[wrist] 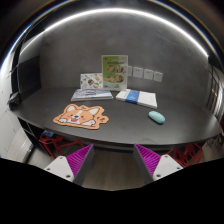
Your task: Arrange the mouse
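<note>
I see a dark, matt tabletop (40, 100) with a smooth finish. The mouse (157, 117) looks like smooth pale plastic with a soft sheen. The dog-shaped mouse mat (81, 116) seems soft and matt. My hand-held gripper (113, 160) carries ribbed magenta pads (80, 157).

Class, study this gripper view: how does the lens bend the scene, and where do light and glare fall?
Gripper view: fisheye lens bows the table edge into a curve; a bright glare arc runs overhead; the mouse and corgi mat are evenly lit; the open gripper sits dimmer below.
</note>
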`<state>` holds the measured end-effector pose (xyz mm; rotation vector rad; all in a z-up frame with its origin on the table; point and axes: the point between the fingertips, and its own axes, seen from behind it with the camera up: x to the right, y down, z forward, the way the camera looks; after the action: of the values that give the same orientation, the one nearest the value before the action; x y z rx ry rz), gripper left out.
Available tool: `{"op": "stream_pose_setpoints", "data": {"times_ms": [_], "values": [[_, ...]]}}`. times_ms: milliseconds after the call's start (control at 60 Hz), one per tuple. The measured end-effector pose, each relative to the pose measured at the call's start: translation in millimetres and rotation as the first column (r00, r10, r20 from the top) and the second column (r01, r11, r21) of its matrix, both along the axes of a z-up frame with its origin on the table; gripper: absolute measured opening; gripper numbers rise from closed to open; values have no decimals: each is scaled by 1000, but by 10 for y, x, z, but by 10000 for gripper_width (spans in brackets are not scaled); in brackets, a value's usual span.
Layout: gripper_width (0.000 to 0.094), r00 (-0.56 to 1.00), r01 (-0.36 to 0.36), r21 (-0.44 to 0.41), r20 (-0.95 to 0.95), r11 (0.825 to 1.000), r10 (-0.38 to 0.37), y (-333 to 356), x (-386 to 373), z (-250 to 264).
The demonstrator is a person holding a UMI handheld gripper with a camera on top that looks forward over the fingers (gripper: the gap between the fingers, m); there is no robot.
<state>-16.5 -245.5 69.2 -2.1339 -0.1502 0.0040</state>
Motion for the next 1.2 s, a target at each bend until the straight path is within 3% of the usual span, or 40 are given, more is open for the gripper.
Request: {"op": "stream_pose_setpoints", "data": {"times_ms": [417, 867, 967, 983, 1200], "values": [[838, 990, 128, -5, 52, 992, -128, 951, 1073, -217], [846, 996, 83, -147, 47, 986, -77, 2333, 2287, -733], [879, 998, 57, -191, 26, 980, -53, 2466, 2364, -841], [847, 999, 51, -183, 8, 982, -50, 2511, 2352, -839], [843, 997, 32, -215, -55, 976, -45, 2835, 2432, -871]]}}
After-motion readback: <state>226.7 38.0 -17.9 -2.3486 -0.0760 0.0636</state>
